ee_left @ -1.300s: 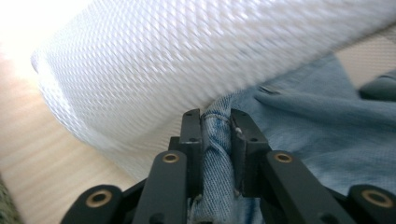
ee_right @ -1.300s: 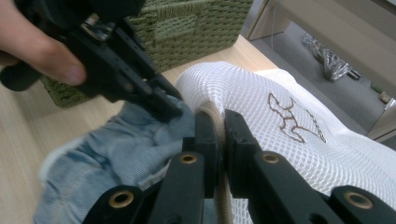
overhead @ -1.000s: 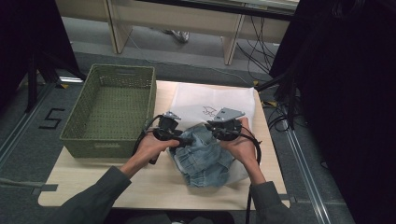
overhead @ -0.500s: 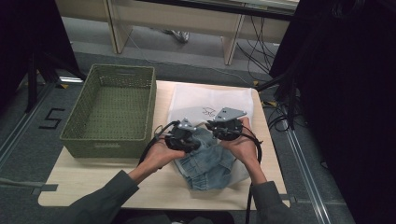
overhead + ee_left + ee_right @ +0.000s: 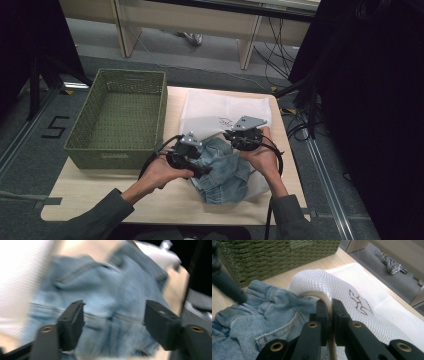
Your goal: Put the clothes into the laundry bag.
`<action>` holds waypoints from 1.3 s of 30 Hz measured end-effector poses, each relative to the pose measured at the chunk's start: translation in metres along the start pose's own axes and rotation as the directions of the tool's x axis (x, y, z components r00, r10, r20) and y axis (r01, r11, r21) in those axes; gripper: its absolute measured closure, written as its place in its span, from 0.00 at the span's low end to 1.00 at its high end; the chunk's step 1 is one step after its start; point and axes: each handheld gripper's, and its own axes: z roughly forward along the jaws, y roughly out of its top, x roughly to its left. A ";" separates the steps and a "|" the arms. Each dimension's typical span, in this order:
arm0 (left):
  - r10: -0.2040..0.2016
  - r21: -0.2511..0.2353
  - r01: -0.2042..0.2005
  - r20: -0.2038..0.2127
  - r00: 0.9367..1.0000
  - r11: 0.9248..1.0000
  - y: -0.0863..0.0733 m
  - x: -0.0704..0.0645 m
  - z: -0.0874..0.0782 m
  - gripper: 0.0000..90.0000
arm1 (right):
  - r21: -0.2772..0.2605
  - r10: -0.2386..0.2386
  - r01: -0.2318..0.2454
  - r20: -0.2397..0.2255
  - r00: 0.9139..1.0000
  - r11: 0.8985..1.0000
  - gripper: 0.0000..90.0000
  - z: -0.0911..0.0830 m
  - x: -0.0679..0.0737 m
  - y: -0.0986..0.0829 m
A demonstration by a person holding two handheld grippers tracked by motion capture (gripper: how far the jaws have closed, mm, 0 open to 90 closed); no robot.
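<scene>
A crumpled light-blue denim garment [image 5: 225, 175] lies at the mouth of a white mesh bag [image 5: 225, 107] on the wooden table. My left gripper [image 5: 200, 171] is open, its jaws spread wide just above the denim [image 5: 107, 297], with nothing between them. My right gripper [image 5: 241, 139] is shut on the bag's rim [image 5: 317, 295], which it holds lifted in an arch over the denim [image 5: 262, 322]. The bag's mesh [image 5: 367, 290] carries a small dark logo. The left gripper view is blurred.
A green woven basket [image 5: 115, 157] stands on the left of the table, close to the denim, and its wall [image 5: 274, 252] sits just beyond the bag. Bare tabletop [image 5: 100, 195] runs along the near left edge. Cables hang off the table's right side.
My left gripper first moved right over the denim, then drew back left and toward the near edge. The right gripper has kept its hold on the bag's rim in place.
</scene>
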 end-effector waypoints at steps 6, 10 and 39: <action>0.161 0.128 -0.150 -0.081 0.984 0.980 0.007 -0.002 0.055 0.69 | -0.010 0.001 -0.001 -0.001 1.000 1.000 0.96 -0.002 0.003 0.004; 0.060 0.030 -0.056 -0.143 0.988 0.998 0.026 0.013 0.049 0.76 | -0.018 0.002 -0.002 0.003 1.000 1.000 0.96 -0.006 0.001 0.005; -0.050 -0.052 0.042 -0.161 0.986 0.998 0.018 0.026 0.017 0.31 | 0.046 -0.020 0.017 0.053 0.998 0.999 0.67 -0.036 -0.008 -0.024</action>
